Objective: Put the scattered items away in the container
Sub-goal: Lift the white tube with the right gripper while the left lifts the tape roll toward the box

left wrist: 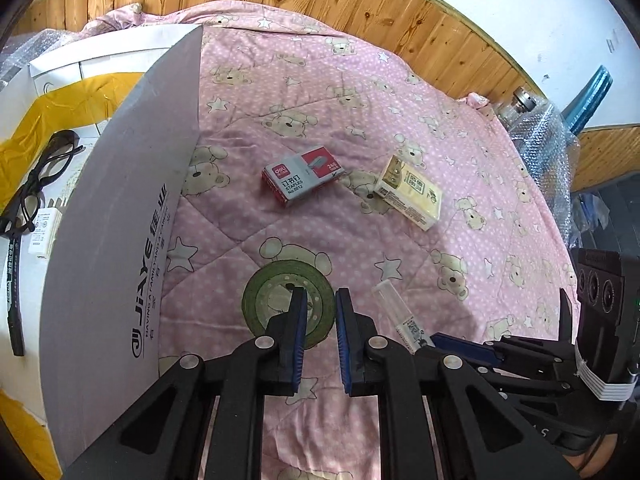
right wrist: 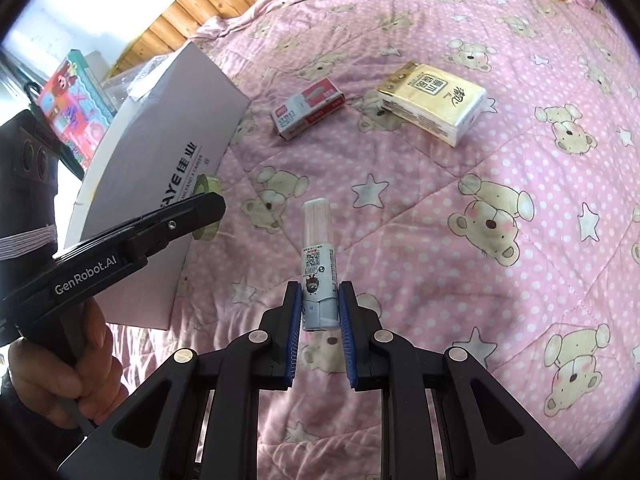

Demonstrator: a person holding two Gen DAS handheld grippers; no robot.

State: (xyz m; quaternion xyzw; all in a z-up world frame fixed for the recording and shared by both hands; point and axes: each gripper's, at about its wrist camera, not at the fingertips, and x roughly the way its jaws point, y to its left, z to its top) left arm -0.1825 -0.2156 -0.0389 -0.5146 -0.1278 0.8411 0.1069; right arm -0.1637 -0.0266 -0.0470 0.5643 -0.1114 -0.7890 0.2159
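**Right gripper around the tube, left gripper over the tape roll**

Your right gripper (right wrist: 319,304) has its blue pads (right wrist: 295,320) on either side of the lower end of the small labelled tube (right wrist: 317,264), which lies on the pink bear-print quilt (right wrist: 460,208) with its clear cap pointing away from you. The pads sit close against the tube's sides, but whether they actually press it cannot be told from here.

Your left gripper (left wrist: 321,320) is parted, with nothing between its fingers. Its left finger hangs over the green tape roll (left wrist: 280,304), which lies flat on the quilt just beside the near wall of the white box (left wrist: 132,216). In the right wrist view your hand (right wrist: 80,364) is wrapped around the left gripper's handle.

The white box, printed with "JIAYE", stands on the left side of the bed. Inside it you can see a pair of black glasses (left wrist: 40,176), a white charger (left wrist: 42,232) and a black pen (left wrist: 14,300).

Farther out on the quilt lie the staples box (left wrist: 303,180) and, just to its right and apart from it, the yellow tissue pack (left wrist: 410,192). Both are well apart from either gripper. Wood panelling (left wrist: 360,4) runs behind the bed.
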